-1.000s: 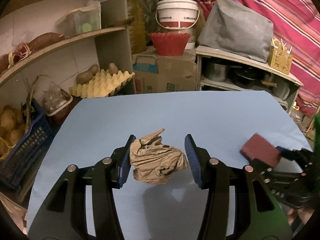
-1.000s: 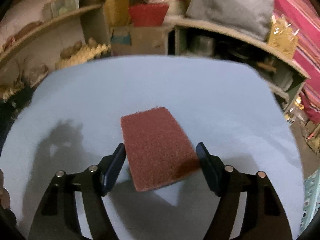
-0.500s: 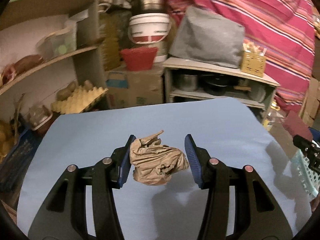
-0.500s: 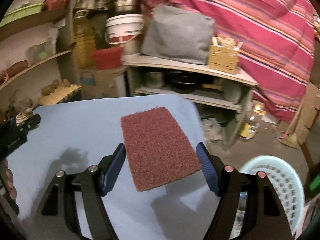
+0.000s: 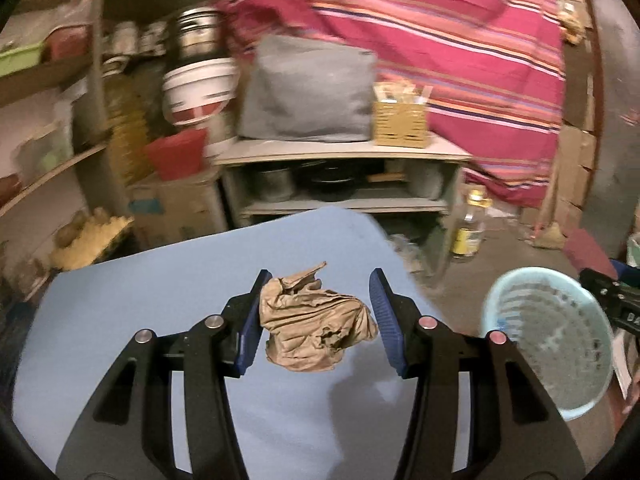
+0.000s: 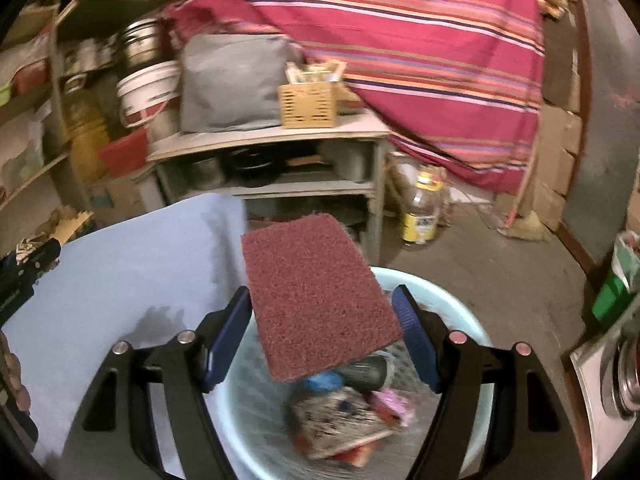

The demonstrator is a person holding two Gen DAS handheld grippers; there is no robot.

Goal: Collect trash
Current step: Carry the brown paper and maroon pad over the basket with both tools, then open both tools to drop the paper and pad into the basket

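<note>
Now the left gripper (image 5: 316, 314) clenches a crumpled brown paper wad (image 5: 314, 322) at centre frame above the blue table (image 5: 120, 320), with the pale blue basket (image 5: 560, 360) at lower right. Meanwhile the right gripper (image 6: 322, 330) grips a red scouring pad (image 6: 316, 300) at centre frame, directly over that basket (image 6: 460, 304), which holds other trash (image 6: 344, 420).

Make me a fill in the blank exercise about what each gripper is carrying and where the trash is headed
1. The left gripper is shut on a crumpled piece of brown ____.
2. The red scouring pad is clamped in the ____ gripper.
3. Under the pad stands a light blue ____ that already holds trash.
4. The cloth on the table is ____ in colour.

Missing words: paper; right; basket; blue
</note>
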